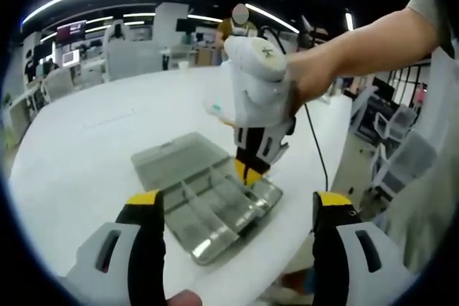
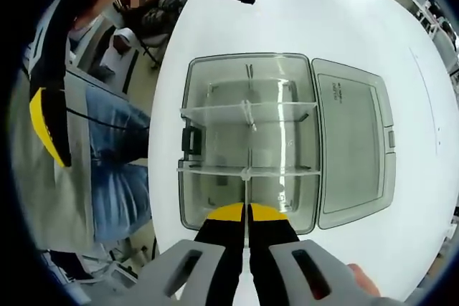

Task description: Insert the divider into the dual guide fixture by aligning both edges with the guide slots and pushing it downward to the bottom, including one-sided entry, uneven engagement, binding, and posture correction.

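Note:
A clear plastic box (image 2: 215,134) with its lid (image 2: 351,148) laid open lies on the white table (image 2: 287,12). Two clear cross dividers (image 2: 247,112) stand inside it. My right gripper (image 2: 248,213) is shut on a thin clear divider (image 2: 247,190), seen edge-on and running lengthwise over the box's middle. In the left gripper view, the right gripper (image 1: 248,172) points down into the box (image 1: 215,206) near its right end, held by a hand. My left gripper (image 1: 239,200) hangs open in front of the box, apart from it; one of its yellow fingertips (image 2: 44,123) shows in the right gripper view.
The box sits close to the round table's edge (image 1: 287,249). A person's legs in jeans (image 2: 118,163) are just beyond that edge. A cable (image 1: 319,155) trails from the right gripper. Office chairs (image 1: 391,127) and desks (image 1: 129,59) stand around.

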Available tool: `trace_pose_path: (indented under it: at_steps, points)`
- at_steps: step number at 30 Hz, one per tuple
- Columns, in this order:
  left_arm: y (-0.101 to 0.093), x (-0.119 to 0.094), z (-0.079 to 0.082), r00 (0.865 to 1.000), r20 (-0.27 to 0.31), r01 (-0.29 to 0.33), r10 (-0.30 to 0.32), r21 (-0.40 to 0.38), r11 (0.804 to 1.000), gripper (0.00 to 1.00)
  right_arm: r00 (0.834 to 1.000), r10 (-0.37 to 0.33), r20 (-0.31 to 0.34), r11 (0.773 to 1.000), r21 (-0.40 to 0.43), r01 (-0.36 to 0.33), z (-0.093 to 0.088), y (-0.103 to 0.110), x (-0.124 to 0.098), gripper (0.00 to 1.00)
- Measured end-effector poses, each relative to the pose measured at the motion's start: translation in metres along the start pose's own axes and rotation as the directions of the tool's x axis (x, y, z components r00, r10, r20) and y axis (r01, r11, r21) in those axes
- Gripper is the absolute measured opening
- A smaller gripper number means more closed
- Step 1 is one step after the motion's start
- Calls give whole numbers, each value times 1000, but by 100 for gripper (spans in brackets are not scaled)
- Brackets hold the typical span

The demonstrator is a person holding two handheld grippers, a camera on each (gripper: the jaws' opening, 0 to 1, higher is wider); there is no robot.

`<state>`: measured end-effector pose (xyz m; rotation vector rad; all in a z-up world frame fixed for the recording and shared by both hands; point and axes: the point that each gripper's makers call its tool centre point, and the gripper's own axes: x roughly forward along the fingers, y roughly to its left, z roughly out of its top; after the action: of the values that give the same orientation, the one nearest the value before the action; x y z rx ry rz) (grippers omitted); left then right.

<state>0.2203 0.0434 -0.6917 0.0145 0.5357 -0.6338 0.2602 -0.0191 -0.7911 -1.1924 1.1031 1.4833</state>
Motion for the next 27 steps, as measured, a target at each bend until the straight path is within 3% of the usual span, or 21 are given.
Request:
trace_pose_path:
  at_steps: [27]
  points:
    - [2, -7, -6, 1000, -16, -3, 3, 4, 1000, 83, 1000, -24, 4, 1000, 5, 24, 0, 1, 1, 0]
